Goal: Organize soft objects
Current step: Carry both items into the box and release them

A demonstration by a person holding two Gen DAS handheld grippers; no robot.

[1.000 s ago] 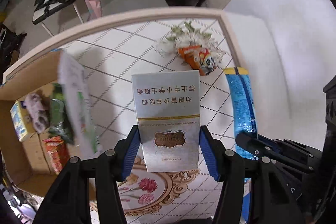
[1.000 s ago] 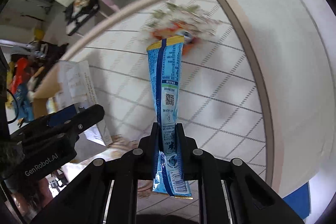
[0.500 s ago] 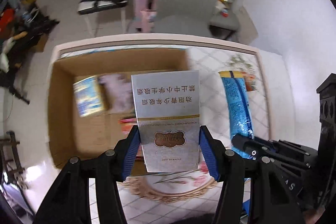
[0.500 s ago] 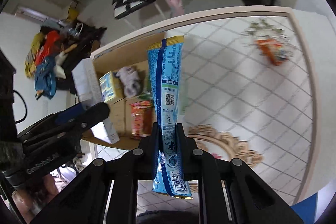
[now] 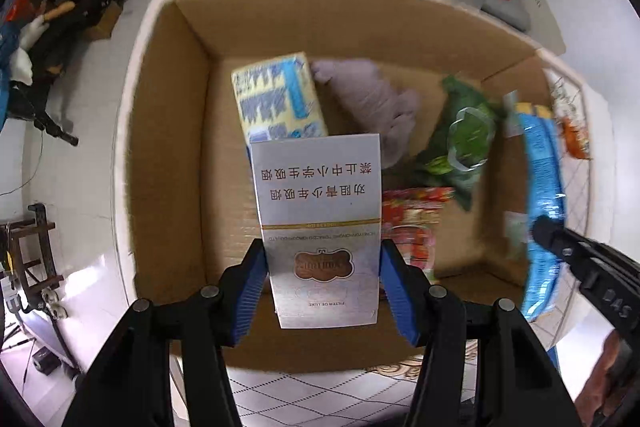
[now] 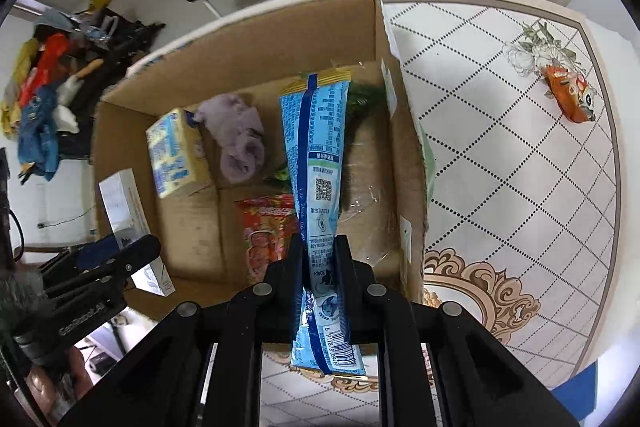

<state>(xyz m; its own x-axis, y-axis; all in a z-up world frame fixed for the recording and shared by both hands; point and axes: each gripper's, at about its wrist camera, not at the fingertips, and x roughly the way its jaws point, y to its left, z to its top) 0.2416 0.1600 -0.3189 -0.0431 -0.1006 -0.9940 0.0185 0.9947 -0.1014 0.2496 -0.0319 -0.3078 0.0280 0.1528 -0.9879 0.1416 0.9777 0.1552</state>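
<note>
Bench (image 6: 520, 155) and box (image 5: 168, 155) filled my views: I judged this the drop-off step, both loads poised above the open box. My left hand-held gripper (image 5: 322, 267) gripped a white carton (image 5: 316, 195) over the bare left floor; my right hand-held gripper (image 6: 320, 267) pinched a blue pouch (image 6: 316, 131) near the right wall. Next I needed to lower past the rims and let go. Sponge pack (image 5: 276, 99), purple cloth (image 5: 368, 95), green bag (image 5: 460, 143) and red packet (image 6: 268, 227) crowded the middle. An orange toy (image 6: 570, 95) lay on the bench.
</note>
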